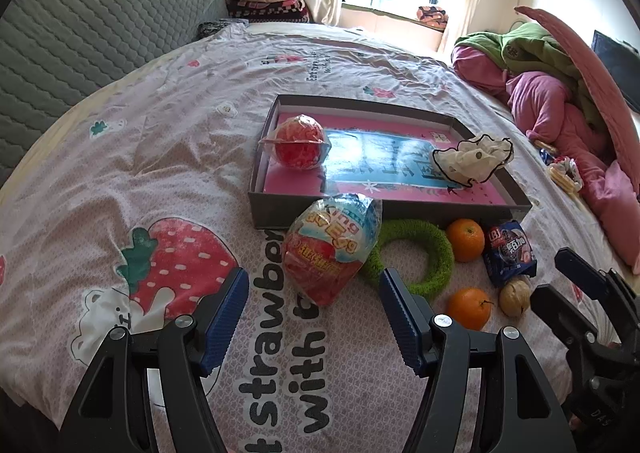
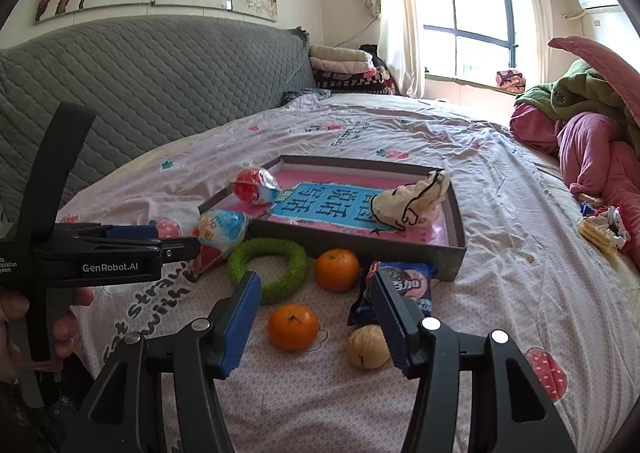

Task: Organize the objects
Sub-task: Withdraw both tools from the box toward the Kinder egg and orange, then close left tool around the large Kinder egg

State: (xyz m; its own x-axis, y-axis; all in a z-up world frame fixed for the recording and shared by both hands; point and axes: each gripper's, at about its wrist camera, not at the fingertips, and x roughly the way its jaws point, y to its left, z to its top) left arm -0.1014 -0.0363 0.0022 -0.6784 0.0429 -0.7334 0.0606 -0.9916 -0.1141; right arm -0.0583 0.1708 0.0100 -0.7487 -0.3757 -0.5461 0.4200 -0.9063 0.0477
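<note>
A shallow dark box [image 1: 340, 209] [image 2: 400, 249] lies on the bed, holding a wrapped red ball [image 1: 299, 143] [image 2: 250, 187] and a cream cloth [image 1: 472, 159] [image 2: 412, 201]. In front of it lie a wrapped toy egg [image 1: 332, 245] [image 2: 222, 233], a green ring [image 1: 416, 257] [image 2: 268, 265], two oranges [image 1: 465, 239] [image 2: 294, 327], a blue snack packet [image 1: 508, 253] [image 2: 404, 285] and a walnut [image 1: 516, 297] [image 2: 366, 347]. My left gripper [image 1: 314, 317] is open, just before the egg. My right gripper [image 2: 316, 321] is open, over the near orange.
A grey quilted headboard [image 2: 160, 85] stands at left. Pink and green bedding [image 2: 592, 141] is piled at right, with snacks [image 2: 600, 225] beside it. Folded blankets [image 2: 344, 65] sit by the window. The strawberry-print sheet [image 1: 160, 173] spreads left of the box.
</note>
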